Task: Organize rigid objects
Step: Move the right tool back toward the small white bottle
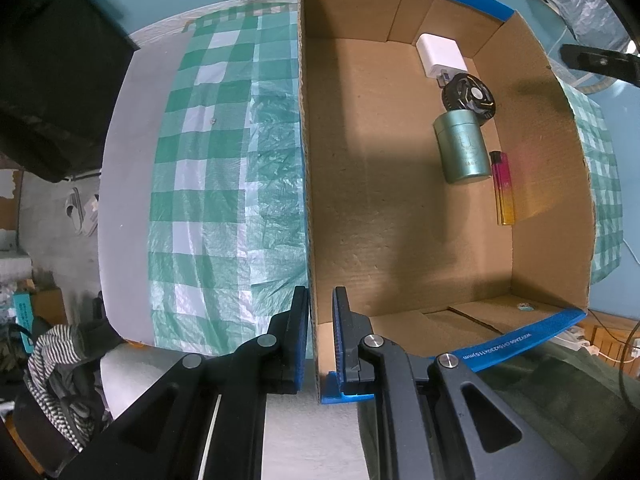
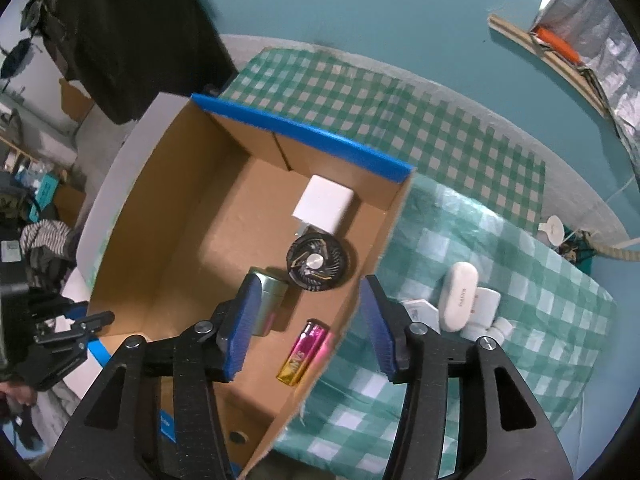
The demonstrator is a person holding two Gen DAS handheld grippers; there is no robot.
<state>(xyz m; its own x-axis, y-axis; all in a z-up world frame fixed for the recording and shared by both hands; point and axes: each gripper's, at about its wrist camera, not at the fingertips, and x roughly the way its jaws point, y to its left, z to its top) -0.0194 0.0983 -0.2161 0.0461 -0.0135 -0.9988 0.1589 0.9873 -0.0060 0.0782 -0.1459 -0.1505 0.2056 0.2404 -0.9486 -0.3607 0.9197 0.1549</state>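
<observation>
An open cardboard box with blue-taped rims stands on the checked cloth. Inside it, along one wall, lie a white charger block, a black round fan, a green tin on its side and a pink-and-yellow lighter. My left gripper points straight down and is shut on the box's side wall near a corner. My right gripper hangs open above the box, over the fan, tin and lighter, with nothing between its pads.
Several white items, among them an oval case, lie on the green checked cloth just outside the box wall. Dark clothing hangs at the back left. A striped garment lies beyond the table edge.
</observation>
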